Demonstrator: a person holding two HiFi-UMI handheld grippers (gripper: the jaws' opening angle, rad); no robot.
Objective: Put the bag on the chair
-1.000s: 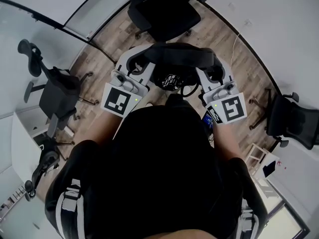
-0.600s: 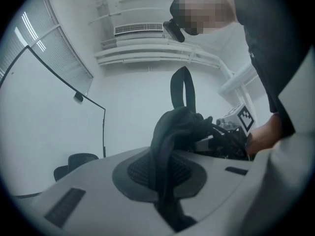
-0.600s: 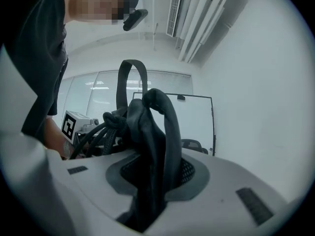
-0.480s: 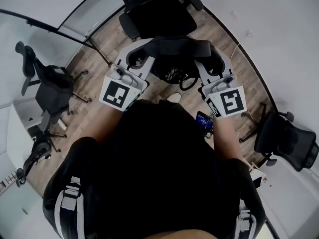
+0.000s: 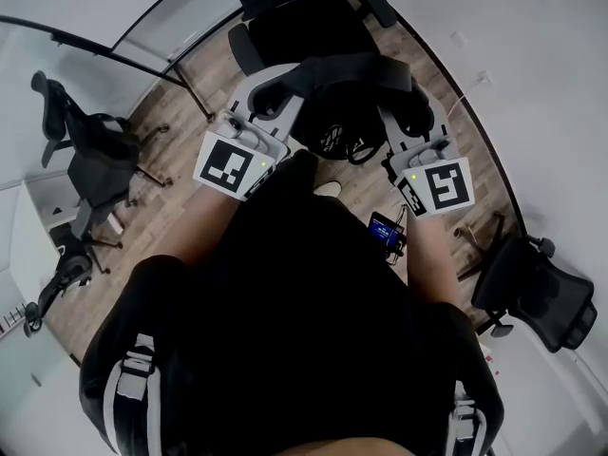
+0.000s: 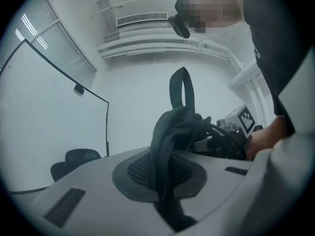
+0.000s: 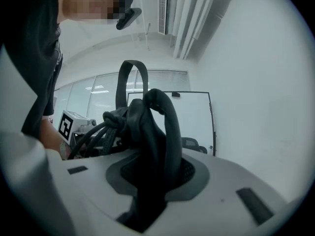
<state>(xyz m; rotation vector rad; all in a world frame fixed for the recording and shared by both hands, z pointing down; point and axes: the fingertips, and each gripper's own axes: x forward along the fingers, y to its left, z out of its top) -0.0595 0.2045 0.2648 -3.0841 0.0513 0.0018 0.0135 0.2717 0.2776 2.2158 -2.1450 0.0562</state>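
Observation:
In the head view a black bag hangs stretched between my two grippers, over the front of a black office chair. My left gripper is shut on the bag's left end and my right gripper on its right end. Loops of strap and mesh dangle below the bag. The left gripper view shows a fold of the bag's black fabric pinched between the grey jaws of that gripper. In the right gripper view, a thick black strap of the bag is clamped by that gripper.
The floor is wood plank. Another office chair stands at the left and one more at the lower right. A glass partition with a dark frame runs behind the left chair. A white wall curves along the right.
Both grippers have carried the bag forward together. It now overlaps the front of the black chair, which a second ago lay clear beyond it. The grips look unchanged.

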